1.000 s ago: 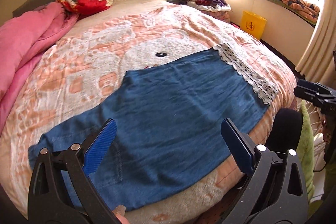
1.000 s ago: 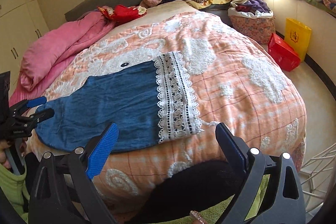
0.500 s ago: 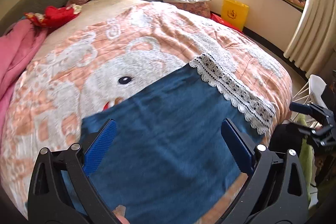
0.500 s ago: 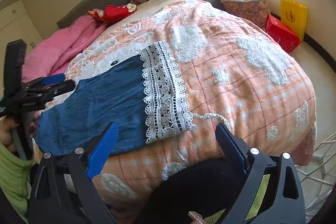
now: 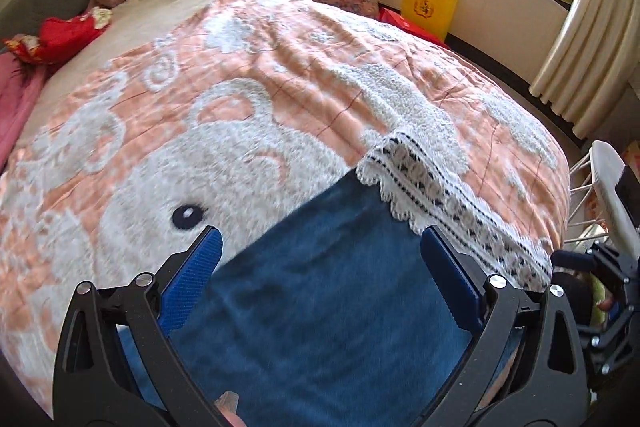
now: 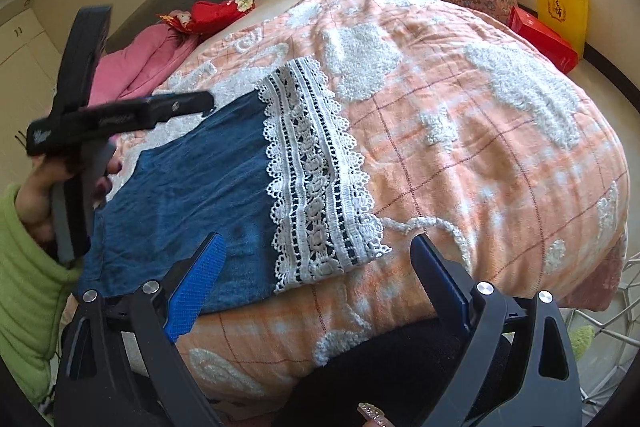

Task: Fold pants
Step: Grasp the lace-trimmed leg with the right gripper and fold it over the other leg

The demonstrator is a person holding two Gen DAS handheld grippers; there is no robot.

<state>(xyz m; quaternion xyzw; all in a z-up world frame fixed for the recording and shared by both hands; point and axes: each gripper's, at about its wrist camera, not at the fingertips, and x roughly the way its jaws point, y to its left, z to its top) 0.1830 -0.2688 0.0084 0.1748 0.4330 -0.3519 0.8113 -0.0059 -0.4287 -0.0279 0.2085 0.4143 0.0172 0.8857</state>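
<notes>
Lying flat on the bed (image 6: pixel 480 131): blue pants (image 6: pixel 192 195), white lace hem (image 6: pixel 316 179). Left tongs (image 5: pixel 320 259) released above the pants. Right tongs (image 6: pixel 320 259) released, empty.

The left hand-held gripper (image 5: pixel 320 267) has advanced over the blue pants (image 5: pixel 328 327) toward the lace hem (image 5: pixel 452 211). The right hand-held gripper (image 6: pixel 316 267) has closed in on that hem.

left tongs (image 5: pixel 320 267) spread wide; over blue pants (image 5: pixel 332 327); lace hem (image 5: pixel 448 203) ahead
</notes>
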